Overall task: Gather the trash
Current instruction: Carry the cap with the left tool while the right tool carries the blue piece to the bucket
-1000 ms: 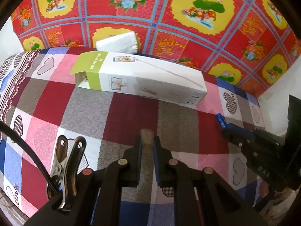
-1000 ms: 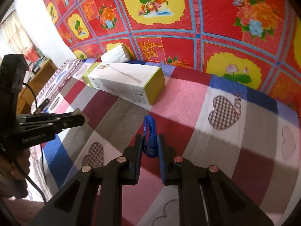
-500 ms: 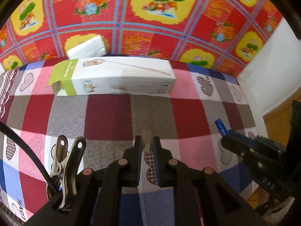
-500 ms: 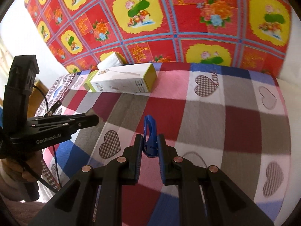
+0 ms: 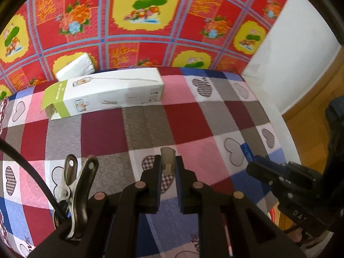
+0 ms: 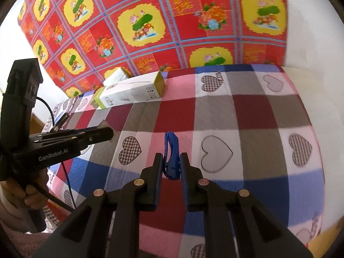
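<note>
— What have you got in the jaws?

— My left gripper [image 5: 168,165] is pinching a small beige scrap [image 5: 167,157]; its jaws are pressed nearly together on it, and it pokes out past the tips. I'd guess it's a bit of paper or tape, but the view is too soft to be sure. My right gripper [image 6: 171,164] is clamped on a blue plastic piece [image 6: 171,150], which stands upright between the jaws and reaches above them.

— Where are both of those?

— Both are held above the checked bedspread [image 5: 150,126], the one with the heart patches, not touching it. From the left camera I see the right gripper off at the right edge, blue piece sticking out of its tip. From the right camera the left gripper sits at the left, a hand [image 6: 25,195] around its handle.

— Anything else on the bed?

— A long white and green box [image 5: 103,95] lies on its side at the far edge, with a white packet [image 5: 76,66] just behind it against the red flowered cloth [image 5: 150,17].
</note>
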### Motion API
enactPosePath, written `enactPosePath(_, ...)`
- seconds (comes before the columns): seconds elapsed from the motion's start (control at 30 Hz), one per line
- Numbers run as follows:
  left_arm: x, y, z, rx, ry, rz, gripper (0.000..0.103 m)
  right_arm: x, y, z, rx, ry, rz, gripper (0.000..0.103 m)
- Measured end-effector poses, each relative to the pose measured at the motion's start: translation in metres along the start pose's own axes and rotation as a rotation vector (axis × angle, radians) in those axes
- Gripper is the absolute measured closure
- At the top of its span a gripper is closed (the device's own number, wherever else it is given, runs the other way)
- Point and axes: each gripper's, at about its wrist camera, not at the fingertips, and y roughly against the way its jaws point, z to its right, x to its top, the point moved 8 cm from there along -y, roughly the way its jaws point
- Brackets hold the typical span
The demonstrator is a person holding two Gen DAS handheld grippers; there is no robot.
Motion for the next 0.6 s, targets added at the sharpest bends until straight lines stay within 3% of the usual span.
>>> enactPosePath(0.6,-0.030,0.026,0.037,-0.078,-0.152,0.002,0.091,-0.046,0.057,0.008,-0.119,-0.138,0.113,0.086)
